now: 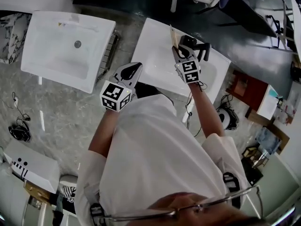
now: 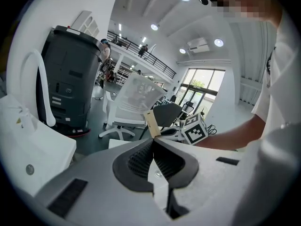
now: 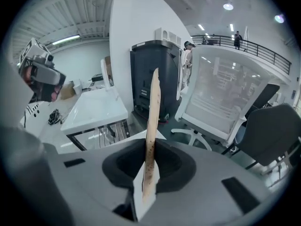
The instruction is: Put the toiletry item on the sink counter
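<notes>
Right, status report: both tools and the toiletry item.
Left tool shut, empty. Right tool shut on wooden comb, upright, over sink counter. Black tap close by.

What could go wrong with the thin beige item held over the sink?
The right gripper clamps the toiletry item only at its lower end, so it may pivot or slip. Near the black faucet and over the sink, it may strike the faucet or fall into the basin.

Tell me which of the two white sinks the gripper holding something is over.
The sink on the right, under the right gripper, which is shut on a thin wooden item. The left sink lies apart, its drain in view.
</notes>
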